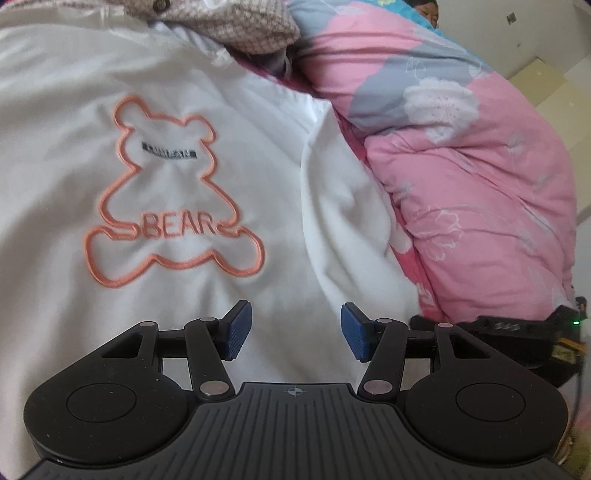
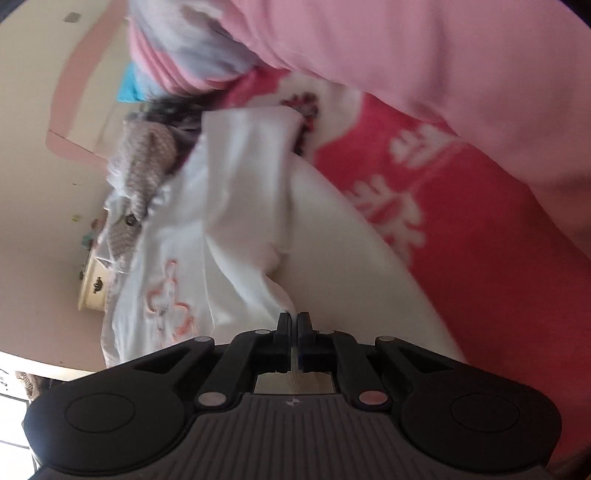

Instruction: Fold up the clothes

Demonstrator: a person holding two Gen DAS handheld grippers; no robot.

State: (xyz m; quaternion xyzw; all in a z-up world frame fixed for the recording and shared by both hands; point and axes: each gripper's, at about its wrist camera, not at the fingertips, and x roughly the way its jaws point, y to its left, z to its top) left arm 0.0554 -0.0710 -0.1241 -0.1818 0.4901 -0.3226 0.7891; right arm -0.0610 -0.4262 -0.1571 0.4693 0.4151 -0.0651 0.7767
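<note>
**White garment with bear outline: on the bed, one fold of it pinched**

The white garment (image 1: 177, 177) lies spread across the bed in front of me, its orange bear outline (image 1: 173, 195) and the word BEAR facing up. At its far left edge a brown-and-cream checked garment (image 1: 236, 22) rests against it. My left hand-held gripper (image 1: 296, 332) hovers over the near part of the white cloth with its blue pads (image 1: 238, 332) standing apart; nothing is between them. Just right of the garment, one white sleeve (image 1: 332, 192) runs alongside a bunched pink floral quilt (image 1: 461, 166), which covers the right side of the bed.

In the right wrist view, which is tilted and blurred, the garment sits left of centre with the bear outline partly visible. My right hand-held gripper (image 2: 294, 319) has its jaws drawn together on a fold of the white fabric (image 2: 273, 291), which rises from the fingertips. To the right of the cloth lies a red blanket with white characters (image 2: 461, 221), touching the garment's edge, and the pink quilt sits beyond it.
</note>
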